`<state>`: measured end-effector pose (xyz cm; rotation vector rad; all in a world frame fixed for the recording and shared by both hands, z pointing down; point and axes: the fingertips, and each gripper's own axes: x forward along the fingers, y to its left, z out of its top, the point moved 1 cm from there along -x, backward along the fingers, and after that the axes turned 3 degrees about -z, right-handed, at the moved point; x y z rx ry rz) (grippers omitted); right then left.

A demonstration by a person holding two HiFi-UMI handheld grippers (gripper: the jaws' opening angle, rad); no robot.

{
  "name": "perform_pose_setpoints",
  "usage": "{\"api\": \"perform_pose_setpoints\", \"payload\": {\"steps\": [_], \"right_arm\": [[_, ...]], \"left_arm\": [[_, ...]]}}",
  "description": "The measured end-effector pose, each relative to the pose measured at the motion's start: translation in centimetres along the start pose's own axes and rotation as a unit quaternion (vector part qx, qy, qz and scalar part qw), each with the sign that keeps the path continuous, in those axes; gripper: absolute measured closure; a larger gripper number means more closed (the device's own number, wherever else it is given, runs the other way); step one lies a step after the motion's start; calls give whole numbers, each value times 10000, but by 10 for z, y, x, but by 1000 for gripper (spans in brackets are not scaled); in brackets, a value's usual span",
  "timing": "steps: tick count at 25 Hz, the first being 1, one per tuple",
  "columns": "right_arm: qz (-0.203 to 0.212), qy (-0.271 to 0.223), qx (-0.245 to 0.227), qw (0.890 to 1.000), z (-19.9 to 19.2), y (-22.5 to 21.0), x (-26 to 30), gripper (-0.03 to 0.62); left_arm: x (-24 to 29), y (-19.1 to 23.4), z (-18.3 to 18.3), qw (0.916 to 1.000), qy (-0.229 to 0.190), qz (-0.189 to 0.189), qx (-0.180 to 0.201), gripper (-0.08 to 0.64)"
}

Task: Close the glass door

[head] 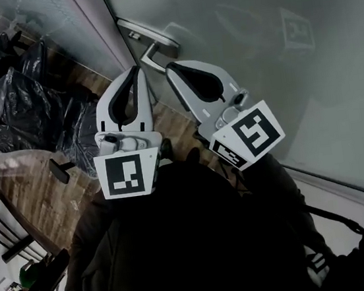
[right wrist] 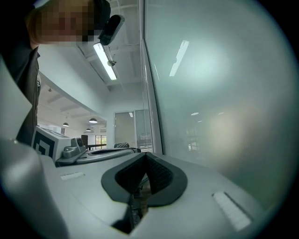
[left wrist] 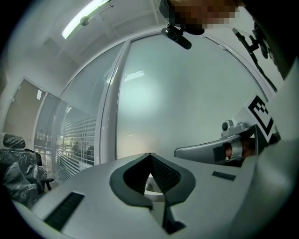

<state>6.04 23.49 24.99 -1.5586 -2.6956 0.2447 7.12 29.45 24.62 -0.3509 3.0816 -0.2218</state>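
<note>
Glass door (head: 280,82), frosted, fills the right of the head view, handle (head: 151,55) at its left edge | left tongs (head: 135,71) closed on nothing, tips just below handle | right tongs (head: 170,68) closed on nothing, tips beside handle

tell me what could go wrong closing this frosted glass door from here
1. The left gripper and right gripper both have their jaws together and hold nothing. If they push with those narrow tips, they could skid on the smooth frosted glass door.
2. Both tips sit close to the silver metal lever handle, so a push might knock or snag on it instead of moving the door.
</note>
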Motion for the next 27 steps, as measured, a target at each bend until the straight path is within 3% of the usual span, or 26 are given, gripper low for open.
{"api": "perform_pose_setpoints", "payload": {"steps": [27], "right_arm": [[-299, -148, -59, 9994, 10, -11, -7, 591]], "left_arm": [[9, -7, 2, 9999, -24, -154, -33, 563]]}}
